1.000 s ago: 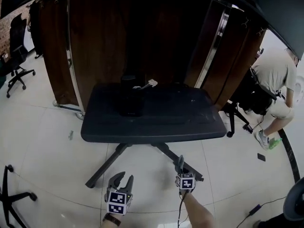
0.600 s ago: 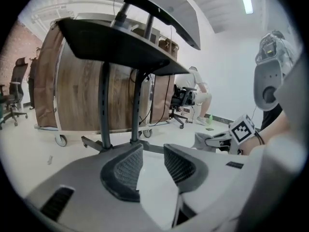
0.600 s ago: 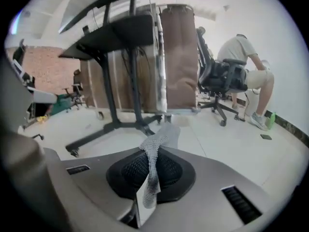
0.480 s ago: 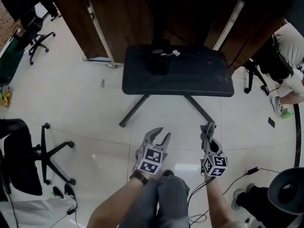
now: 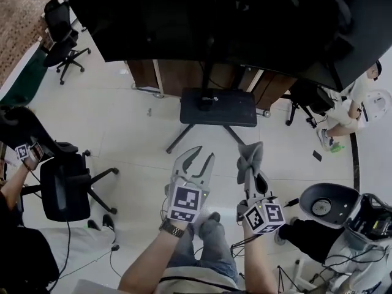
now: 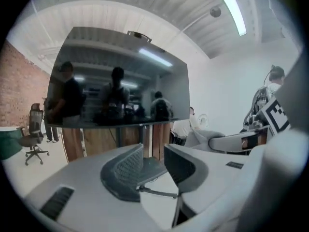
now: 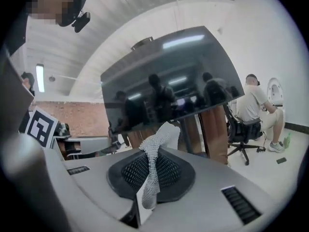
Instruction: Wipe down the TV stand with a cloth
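The TV stand's black shelf (image 5: 217,107) stands on splayed legs on the pale floor, well ahead of both grippers, under a large dark TV screen (image 5: 214,23). My left gripper (image 5: 195,158) is held up in the air, open, with nothing between its jaws; in the left gripper view the left gripper (image 6: 153,153) points at the TV screen (image 6: 116,76). My right gripper (image 5: 250,159) is beside it, shut on a grey cloth (image 5: 251,152). In the right gripper view the textured cloth (image 7: 153,170) is pinched upright between the jaws, with the screen (image 7: 174,91) beyond.
A black office chair (image 5: 67,179) stands at the left and another (image 5: 61,35) at the far left. A person (image 5: 352,103) sits at the right behind the stand. Wooden panels (image 5: 184,75) back the stand. A round black seat (image 5: 324,207) is close on my right.
The view has pulled back and up: the stand is now farther away and the TV screen has come into sight. Both grippers are held higher, the right still pinching the cloth.
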Demonstrator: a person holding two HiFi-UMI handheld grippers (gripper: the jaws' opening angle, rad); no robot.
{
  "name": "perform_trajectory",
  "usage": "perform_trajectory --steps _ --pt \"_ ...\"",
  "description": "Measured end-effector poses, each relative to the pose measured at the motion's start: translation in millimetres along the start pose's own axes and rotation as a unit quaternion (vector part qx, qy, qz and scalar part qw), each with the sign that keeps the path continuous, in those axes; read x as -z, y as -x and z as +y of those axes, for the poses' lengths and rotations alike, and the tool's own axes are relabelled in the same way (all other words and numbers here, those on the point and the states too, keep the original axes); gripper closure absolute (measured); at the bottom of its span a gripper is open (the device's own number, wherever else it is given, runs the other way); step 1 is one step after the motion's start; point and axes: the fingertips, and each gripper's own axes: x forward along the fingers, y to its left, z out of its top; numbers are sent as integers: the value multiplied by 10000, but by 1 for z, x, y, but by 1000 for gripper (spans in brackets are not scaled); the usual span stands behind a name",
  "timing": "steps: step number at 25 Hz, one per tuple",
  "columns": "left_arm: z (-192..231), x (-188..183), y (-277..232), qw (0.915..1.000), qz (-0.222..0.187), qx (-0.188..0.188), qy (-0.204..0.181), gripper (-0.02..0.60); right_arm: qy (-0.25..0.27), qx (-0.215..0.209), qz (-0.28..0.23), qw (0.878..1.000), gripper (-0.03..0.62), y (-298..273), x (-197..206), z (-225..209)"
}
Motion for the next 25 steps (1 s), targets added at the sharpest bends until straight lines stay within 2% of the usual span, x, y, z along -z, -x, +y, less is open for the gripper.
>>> perform_trajectory --steps 3,7,10,15,18,25 --pt "-18 -62 38 9989 -444 -109 -37 436 -2 -290 -446 9986 572 38 -58 37" --pt "-63 -91 59 9973 -715 48 -162 436 34 -397 -731 9965 572 77 -82 48" --pt "-94 -88 65 9975 -655 162 -185 434 -37 -417 -669 9969 572 94 -84 44" --pt "-139 -58 65 9993 -178 336 -13 436 -201 -476 -319 9982 572 112 -72 33" --pt "-148 -47 67 9993 -60 363 -35 436 -256 -529 -282 9979 572 116 -68 34" --pt "-146 -61 70 9993 -166 321 -126 436 -301 -384 -437 9979 572 126 -83 18"
